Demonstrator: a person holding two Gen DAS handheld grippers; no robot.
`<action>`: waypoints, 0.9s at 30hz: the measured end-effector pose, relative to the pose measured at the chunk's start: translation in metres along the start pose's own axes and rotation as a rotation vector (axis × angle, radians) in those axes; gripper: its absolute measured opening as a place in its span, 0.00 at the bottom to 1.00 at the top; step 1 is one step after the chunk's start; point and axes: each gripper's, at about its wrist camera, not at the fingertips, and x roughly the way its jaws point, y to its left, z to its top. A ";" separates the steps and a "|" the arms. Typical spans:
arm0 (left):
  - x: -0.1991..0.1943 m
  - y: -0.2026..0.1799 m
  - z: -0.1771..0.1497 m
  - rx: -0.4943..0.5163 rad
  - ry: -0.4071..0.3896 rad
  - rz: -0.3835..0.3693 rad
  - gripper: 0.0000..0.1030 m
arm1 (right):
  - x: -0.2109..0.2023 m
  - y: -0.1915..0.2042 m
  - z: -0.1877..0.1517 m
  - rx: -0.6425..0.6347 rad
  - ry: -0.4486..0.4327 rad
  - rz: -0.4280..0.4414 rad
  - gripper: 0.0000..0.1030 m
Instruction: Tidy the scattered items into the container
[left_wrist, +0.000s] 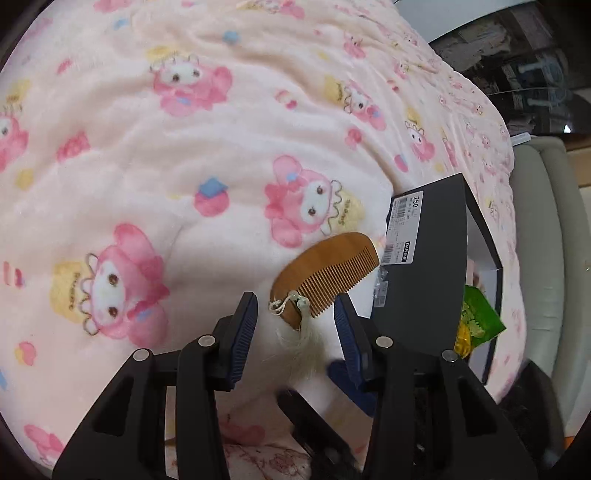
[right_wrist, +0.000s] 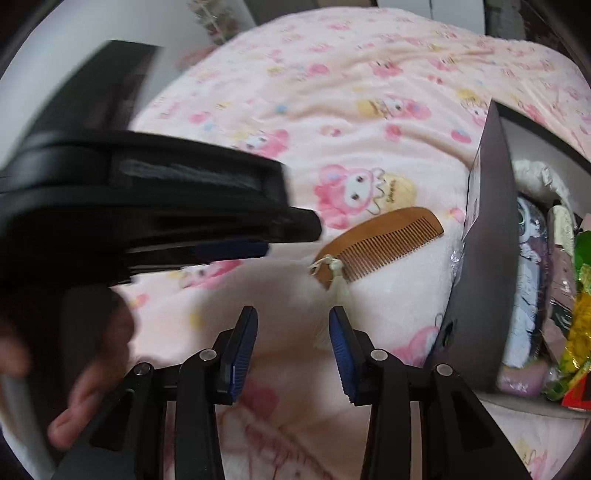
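Brown wooden fine-toothed comb (left_wrist: 325, 275), long axis slanting toward dark box container (left_wrist: 436, 266), just ahead of left gripper (left_wrist: 295, 314), nearer than right gripper (right_wrist: 293, 321); both grippers' jaws apart, empty.

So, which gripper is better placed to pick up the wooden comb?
Left, probably. Its open, empty jaws already reach the comb at its tassel end. The right gripper is also open and empty, but in its own view the comb lies farther ahead, beside the black box.

Pink cartoon-print blanket (left_wrist: 184, 155) over bed

comb (left_wrist: 325, 273) – smooth wood | blanket (left_wrist: 147, 147) – fleecy cloth | box (left_wrist: 424, 258) – matt card
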 end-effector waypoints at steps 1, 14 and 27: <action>0.002 0.001 0.001 -0.002 0.008 -0.013 0.42 | 0.010 -0.003 0.002 0.013 0.022 -0.007 0.35; 0.003 -0.024 -0.021 0.097 0.015 -0.016 0.41 | 0.007 -0.021 -0.012 0.057 0.002 0.062 0.02; 0.005 -0.055 -0.059 0.196 -0.036 0.021 0.42 | -0.107 -0.076 -0.100 0.151 -0.137 -0.055 0.01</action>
